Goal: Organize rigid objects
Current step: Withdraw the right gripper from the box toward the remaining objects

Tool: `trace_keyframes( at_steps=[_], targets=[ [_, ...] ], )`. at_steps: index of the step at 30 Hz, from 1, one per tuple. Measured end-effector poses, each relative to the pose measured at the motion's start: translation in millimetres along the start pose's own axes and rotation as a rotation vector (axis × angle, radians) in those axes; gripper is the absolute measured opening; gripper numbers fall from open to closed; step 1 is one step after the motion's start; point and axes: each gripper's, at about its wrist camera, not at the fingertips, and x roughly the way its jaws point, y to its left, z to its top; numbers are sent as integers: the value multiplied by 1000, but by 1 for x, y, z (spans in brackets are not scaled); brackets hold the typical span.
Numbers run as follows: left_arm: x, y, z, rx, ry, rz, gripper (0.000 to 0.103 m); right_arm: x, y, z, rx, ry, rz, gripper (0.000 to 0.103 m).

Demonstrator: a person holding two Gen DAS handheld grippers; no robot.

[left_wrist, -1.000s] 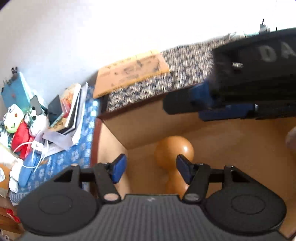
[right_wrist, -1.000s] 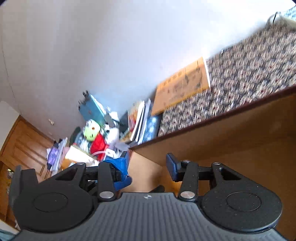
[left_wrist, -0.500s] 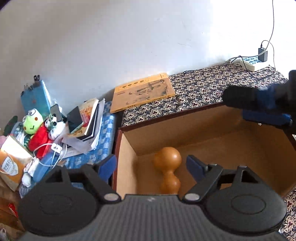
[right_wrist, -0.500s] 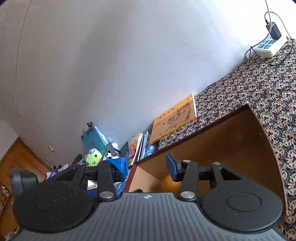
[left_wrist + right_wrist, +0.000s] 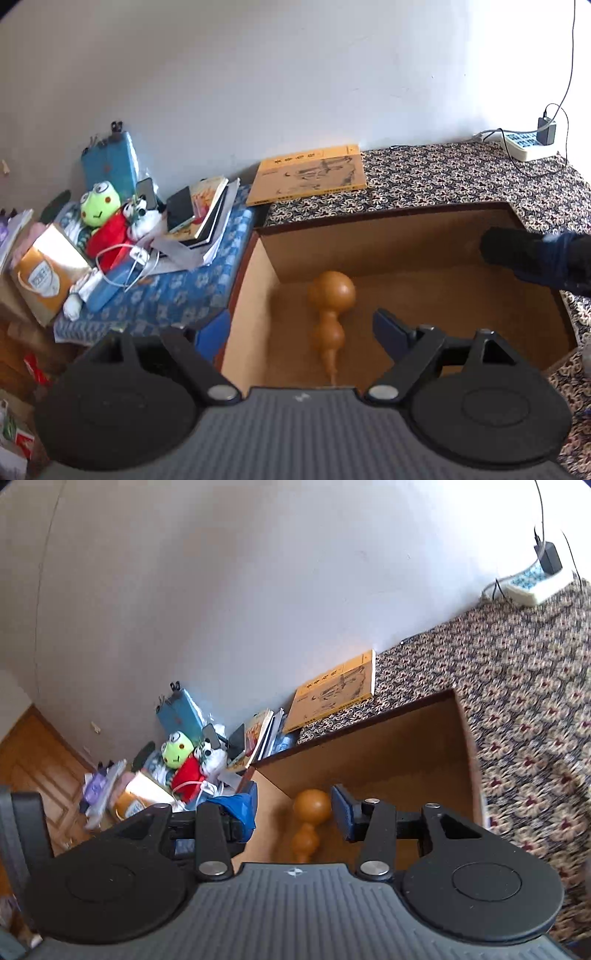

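A tan wooden gourd (image 5: 331,295) lies on the floor of an open cardboard box (image 5: 406,240), its thin end toward me. My left gripper (image 5: 299,332) hovers above the box's near left corner, open wide, with nothing between its fingers. At the right edge of the left wrist view, one dark finger of my right gripper (image 5: 517,247) reaches over the box's right wall. In the right wrist view my right gripper (image 5: 295,814) is open above the box (image 5: 369,746). The gourd (image 5: 312,806) shows far below the gap and is not touched.
The box sits on a dark patterned cloth (image 5: 461,177) with a yellow book (image 5: 310,173) and a white power strip (image 5: 524,142) by the wall. To the left are stacked books (image 5: 207,210), a frog plush (image 5: 98,205), cables and a paper bag (image 5: 44,273). A wooden door (image 5: 33,760) stands far left.
My left gripper has drawn back and up from the gourd and spread its jaws wider. The gourd stays in the box. My right gripper has slid away to the right.
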Motion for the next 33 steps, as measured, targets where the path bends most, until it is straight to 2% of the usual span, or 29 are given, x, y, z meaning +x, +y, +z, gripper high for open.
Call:
trace_keyframes(
  at_steps=[3,10,17,24,29,33],
  targets=[
    [-14,-7,-4,-30,-9,-2,86,-11,-4,1,-22,12,15,25],
    [-39,-20,-15,-87,-10,45,85,-31,-7,-3,-98,34,43,25],
    [-50,-21,-30,-139,36,81,85,-43,-11,-11,-107,63,114,25],
    [-40,6,-50,-224,145,10,85,-38,-21,-33,-40,83,124,24],
    [-30,17,-59,-173,172,5,84,-39,-16,-42,-26,69,83,22],
    [-21,32,-66,-168,185,-84,84,-44,-17,-56,-21,63,47,21]
  ],
)
